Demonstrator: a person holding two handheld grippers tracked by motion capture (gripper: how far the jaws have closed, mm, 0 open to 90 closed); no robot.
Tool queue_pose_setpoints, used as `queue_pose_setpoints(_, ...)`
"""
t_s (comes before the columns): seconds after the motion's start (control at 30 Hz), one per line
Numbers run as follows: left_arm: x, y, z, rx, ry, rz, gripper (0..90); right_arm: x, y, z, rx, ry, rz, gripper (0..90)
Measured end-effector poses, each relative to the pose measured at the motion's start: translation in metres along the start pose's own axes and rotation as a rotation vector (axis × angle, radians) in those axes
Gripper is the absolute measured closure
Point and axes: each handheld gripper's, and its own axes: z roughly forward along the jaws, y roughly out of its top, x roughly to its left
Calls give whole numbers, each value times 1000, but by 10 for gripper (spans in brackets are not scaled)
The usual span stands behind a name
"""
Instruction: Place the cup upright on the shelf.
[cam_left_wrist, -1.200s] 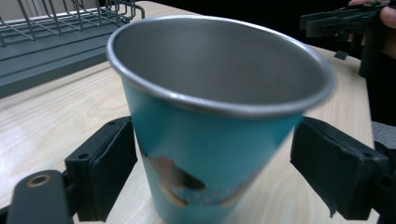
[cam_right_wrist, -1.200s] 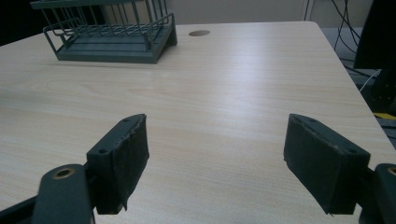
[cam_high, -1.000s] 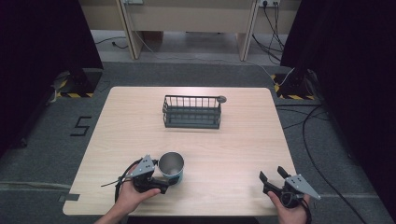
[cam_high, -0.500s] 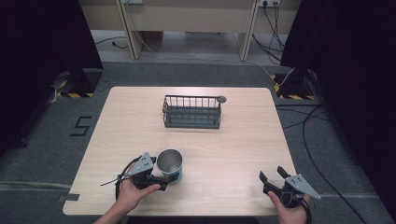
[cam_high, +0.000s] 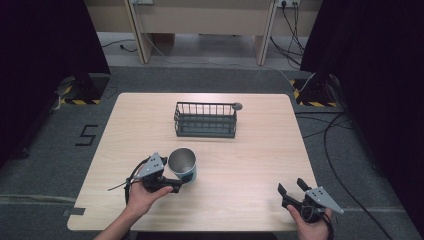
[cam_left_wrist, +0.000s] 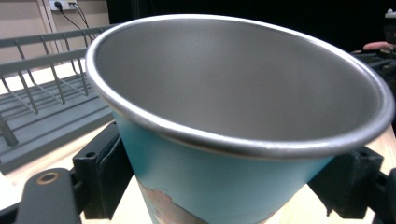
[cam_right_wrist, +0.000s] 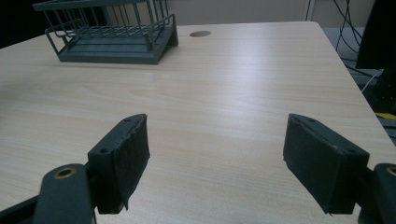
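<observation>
Here the pale wooden table stands on grey carpet, dark curtains at both sides and cables trailing across the floor behind. The wire rack sits toward the far edge; nearer than it, slightly left, stands the teal metal cup. The left claw has its jaws around the cup's wall, apparently pressing it. Well right of the rack, by the near edge, the right claw gapes wide, holding nothing.

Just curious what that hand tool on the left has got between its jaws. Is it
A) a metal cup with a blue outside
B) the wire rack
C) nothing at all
A: the left gripper has its jaws on either side of the blue-walled metal cup.
</observation>
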Motion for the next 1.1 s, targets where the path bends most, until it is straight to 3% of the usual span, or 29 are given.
queue_pose_setpoints(0.33, 8, 9, 11, -16, 10, -11, 161, 0, 0, 0, 0, 1, 1, 234)
queue_pose_setpoints(1.1, 26, 28, 28, -22, 51, 6, 162, 0, 0, 0, -1, 3, -3, 237)
